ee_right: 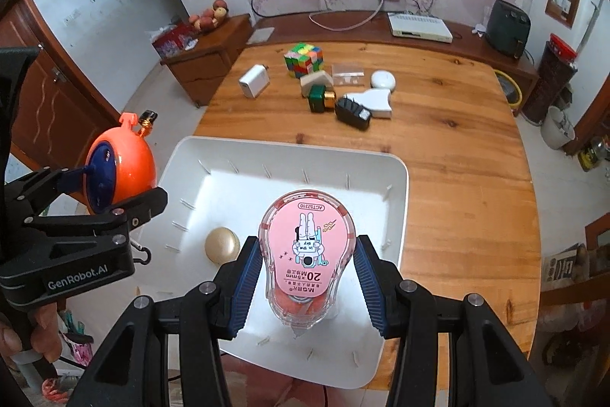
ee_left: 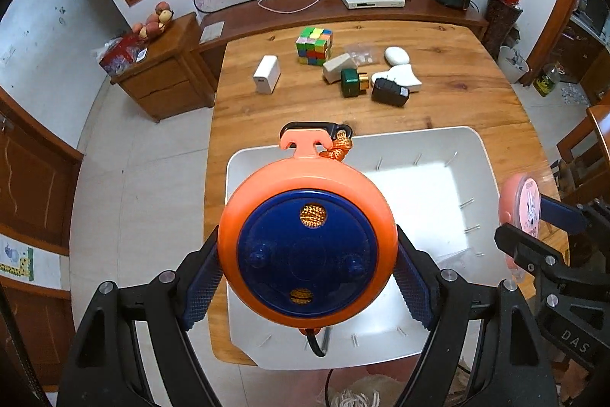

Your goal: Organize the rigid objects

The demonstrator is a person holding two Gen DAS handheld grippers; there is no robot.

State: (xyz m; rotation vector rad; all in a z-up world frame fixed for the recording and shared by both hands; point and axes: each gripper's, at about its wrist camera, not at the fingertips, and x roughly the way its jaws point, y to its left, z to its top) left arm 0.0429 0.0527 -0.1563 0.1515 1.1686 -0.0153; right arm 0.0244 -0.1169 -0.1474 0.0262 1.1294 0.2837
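My left gripper (ee_left: 307,277) is shut on a round orange and blue reel (ee_left: 307,247) with an orange cord and a black clip at its top, held above the left part of the white tray (ee_left: 476,155). My right gripper (ee_right: 305,277) is shut on a pink correction tape dispenser (ee_right: 307,250), held over the same tray (ee_right: 396,178). A gold egg-shaped object (ee_right: 222,245) lies in the tray. From the right wrist view the reel (ee_right: 122,170) hangs at the tray's left edge. In the left wrist view the dispenser (ee_left: 520,205) shows at the far right.
Beyond the tray on the wooden table (ee_left: 476,109) lie a colourful puzzle cube (ee_left: 313,47), a white charger (ee_left: 267,73), a green box (ee_left: 352,82), a black plug adapter (ee_left: 389,91) and several white items. A hand (ee_right: 23,330) holds the left gripper's handle.
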